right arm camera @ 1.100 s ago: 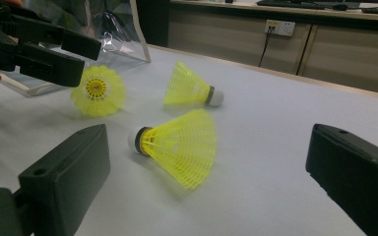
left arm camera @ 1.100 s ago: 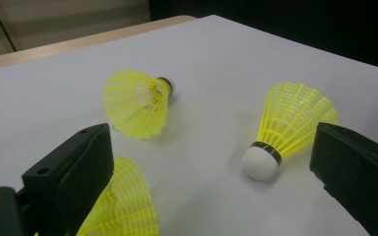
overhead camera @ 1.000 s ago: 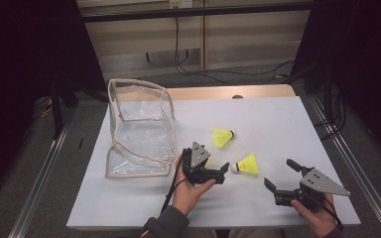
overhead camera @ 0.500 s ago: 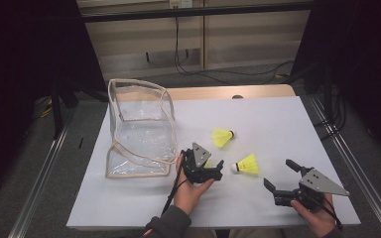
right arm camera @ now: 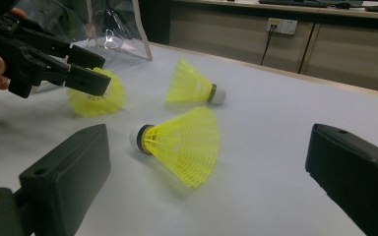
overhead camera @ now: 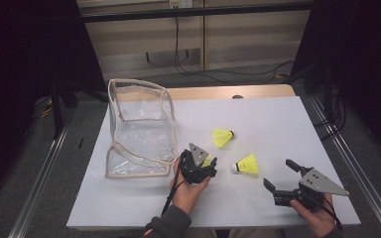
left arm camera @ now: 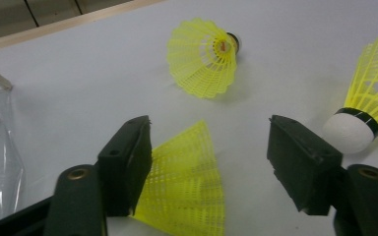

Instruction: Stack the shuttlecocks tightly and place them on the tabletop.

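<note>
Three yellow shuttlecocks lie on the white table (overhead camera: 278, 114). The nearest shuttlecock (left arm camera: 187, 182) lies between the jaws of my left gripper (overhead camera: 211, 167), which have just been closing. One pad (left arm camera: 128, 162) touches its skirt and the other pad (left arm camera: 300, 162) stands apart from it. A second shuttlecock (overhead camera: 245, 165), with a white cork, lies to the right of that gripper. The third shuttlecock (overhead camera: 222, 137) lies farther back. My right gripper (overhead camera: 278, 173) rests open near the front right and faces the second shuttlecock (right arm camera: 182, 142) with nothing between its jaws.
A clear plastic bag (overhead camera: 139, 129) with beige trim stands open at the table's left, just beyond the left hand. Metal rails run along both sides of the table. Cabinets and cables stand behind the far edge.
The left gripper's jaws have narrowed around the skirt of the nearest shuttlecock. Both hands and the other two shuttlecocks have stayed in place.
</note>
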Demonstrator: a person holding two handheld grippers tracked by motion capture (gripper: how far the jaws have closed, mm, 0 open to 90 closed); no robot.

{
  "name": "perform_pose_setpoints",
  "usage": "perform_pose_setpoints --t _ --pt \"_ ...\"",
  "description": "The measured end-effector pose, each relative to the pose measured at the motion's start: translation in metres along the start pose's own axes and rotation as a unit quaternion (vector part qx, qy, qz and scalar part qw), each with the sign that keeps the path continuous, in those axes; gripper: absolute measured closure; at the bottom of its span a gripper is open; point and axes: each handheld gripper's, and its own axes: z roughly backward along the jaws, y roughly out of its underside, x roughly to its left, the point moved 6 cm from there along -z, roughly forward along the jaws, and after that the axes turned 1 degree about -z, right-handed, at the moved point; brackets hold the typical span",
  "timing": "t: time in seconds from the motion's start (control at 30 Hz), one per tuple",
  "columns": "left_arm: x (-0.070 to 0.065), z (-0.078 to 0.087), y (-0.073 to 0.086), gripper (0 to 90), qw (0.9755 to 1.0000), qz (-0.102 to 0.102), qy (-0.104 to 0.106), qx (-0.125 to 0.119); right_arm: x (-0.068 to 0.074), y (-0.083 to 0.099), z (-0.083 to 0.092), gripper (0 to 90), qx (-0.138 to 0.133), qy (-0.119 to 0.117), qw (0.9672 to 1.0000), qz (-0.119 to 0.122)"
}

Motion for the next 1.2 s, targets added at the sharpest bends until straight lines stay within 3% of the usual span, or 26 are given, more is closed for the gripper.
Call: perform_pose_setpoints --t 0.07,0.1,0.23,0.43,0.57,0.77,1.03,1.2 --pt "0.001 0.000 0.000 36.7 1.0000 -0.003 -0.003 0.002 0.000 0.000 0.000 2.8 0.000 0.000 1.0000 0.000" --pt "0.001 0.001 0.001 44.0 0.9999 -0.005 -0.010 0.007 0.000 0.000 0.000 2.8 0.001 0.001 1.0000 0.001" --pt "0.004 0.003 0.001 55.8 0.9996 -0.005 -0.024 0.012 0.000 0.000 0.000 2.8 0.000 0.000 1.0000 -0.001" --pt "0.006 0.006 0.001 67.5 0.9995 0.003 -0.026 0.016 0.000 0.000 0.000 2.9 0.001 -0.002 1.0000 -0.003" --pt "0.005 0.008 -0.001 78.0 0.9997 0.013 -0.014 0.015 0.001 0.000 0.000 2.9 0.001 -0.001 1.0000 -0.003" --pt "0.004 0.011 -0.003 86.0 0.9997 0.022 -0.001 0.014 0.001 0.000 0.000 2.9 0.001 -0.001 1.0000 -0.002" --pt "0.002 0.016 -0.008 90.0 0.9996 0.025 0.011 0.008 0.001 0.000 0.000 2.9 0.001 -0.002 1.0000 0.000" --pt "-0.005 0.019 -0.014 90.0 0.9987 0.036 0.036 -0.008 0.001 0.000 -0.001 2.9 0.001 -0.003 1.0000 0.000"
